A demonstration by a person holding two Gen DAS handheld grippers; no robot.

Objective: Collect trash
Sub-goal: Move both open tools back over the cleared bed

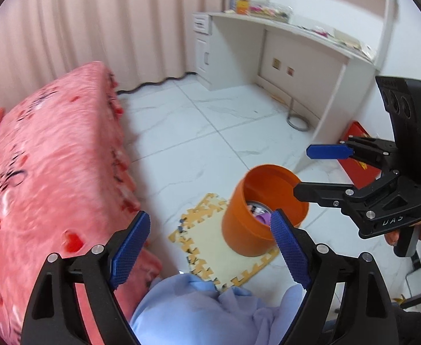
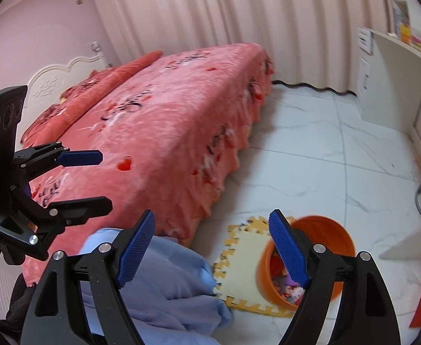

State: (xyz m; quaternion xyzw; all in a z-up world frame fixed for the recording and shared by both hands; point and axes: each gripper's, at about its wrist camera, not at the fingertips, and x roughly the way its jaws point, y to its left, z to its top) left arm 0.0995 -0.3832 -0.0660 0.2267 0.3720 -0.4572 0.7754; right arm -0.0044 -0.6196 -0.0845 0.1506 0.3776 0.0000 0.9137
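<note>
Bin [image 1: 263, 210] mouth unobstructed; bed [image 2: 164, 120] crowds left, desk [image 1: 296, 57] right.

This is a bedroom in a home. A big bed [image 2: 158, 120] fills one side, covered with a fuzzy pink blanket [image 1: 52, 155] that has red hearts on it. The bed has a white carved headboard [image 2: 64, 77] against a pink wall. Long pale pink curtains [image 2: 239, 28] hang down to the floor behind the bed. The floor [image 1: 210, 126] is shiny white tile with grey lines. A white desk [image 1: 291, 46] with drawers and shelves stands by the wall, with small colorful things on top. A yellow foam puzzle mat [image 2: 245, 261] lies on the floor near the bed.
</note>
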